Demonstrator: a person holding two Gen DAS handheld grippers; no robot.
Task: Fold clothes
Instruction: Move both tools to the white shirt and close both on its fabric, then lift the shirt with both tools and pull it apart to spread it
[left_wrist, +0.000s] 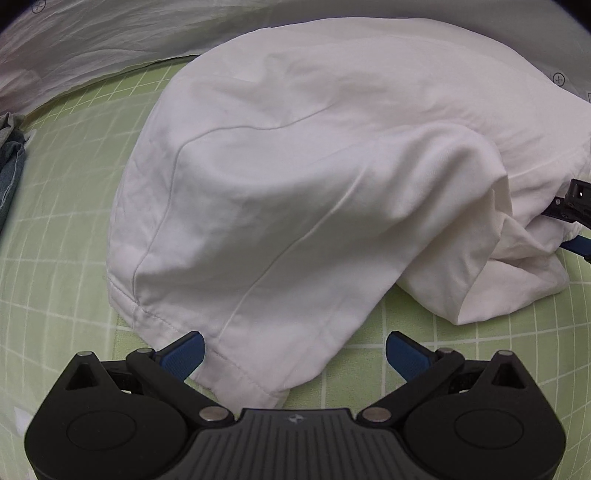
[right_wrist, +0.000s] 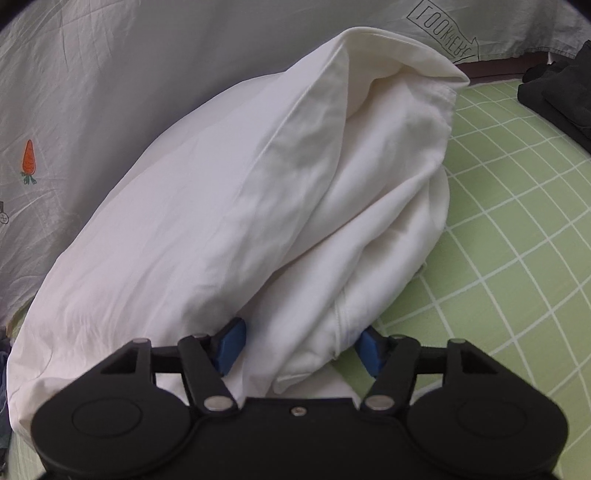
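Observation:
A white garment (left_wrist: 295, 177) lies bunched on a green grid mat (left_wrist: 55, 258). Its hemmed edge reaches between the blue pads of my left gripper (left_wrist: 294, 350), whose jaws stand wide apart around the hem. In the right wrist view the same white garment (right_wrist: 258, 206) is heaped in folds. My right gripper (right_wrist: 301, 345) is open, with a thick fold of the cloth lying between its fingers. The right gripper also shows at the right edge of the left wrist view (left_wrist: 576, 221), against the garment's side.
A grey printed sheet (right_wrist: 110, 74) with a carrot print hangs behind the mat. A dark folded garment (right_wrist: 561, 99) lies at the far right of the mat (right_wrist: 517, 221). A denim piece (left_wrist: 9, 173) lies at the left edge.

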